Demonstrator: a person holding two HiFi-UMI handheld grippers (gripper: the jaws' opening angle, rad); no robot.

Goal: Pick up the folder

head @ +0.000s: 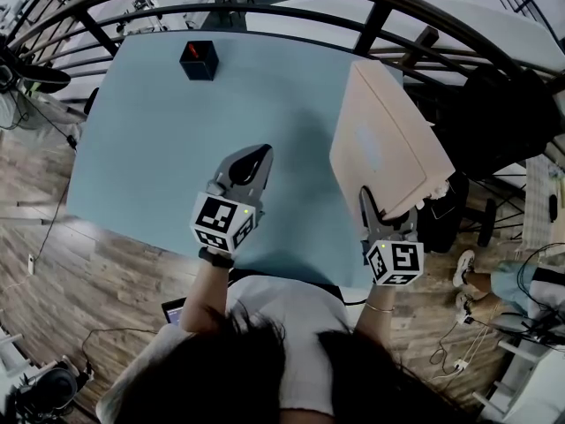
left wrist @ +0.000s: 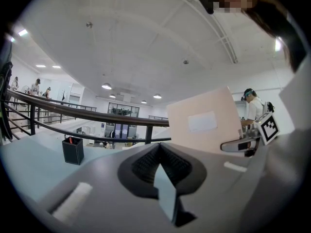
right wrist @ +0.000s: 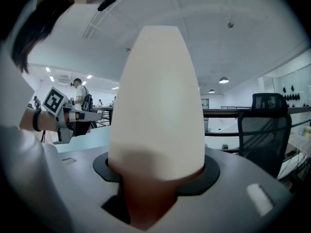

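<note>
The right gripper (head: 381,208) pinches the folder (head: 384,140) by its near edge. In the right gripper view the folder (right wrist: 160,106) fills the gap between the jaws, which stand wide apart on its thick spine and press it from both sides. From the grip, the folder rises up and away, tilted on edge. It hangs over the right border of the table (head: 150,122) and appears to be clear of the surface.

The left gripper (head: 254,159) has its jaws pressed together on nothing. It hovers over the table, with the folder off to the right of its tips and well apart. A black box (head: 199,60) sits far ahead of those tips, near the far edge.

The pick-up looks essentially done: the folder is gripped and seems to be off the table, carried by one gripper alone. What may remain is only to hold it steady. Since the grip is at one end of a broad, flat thing, it could swing or sag.
</note>
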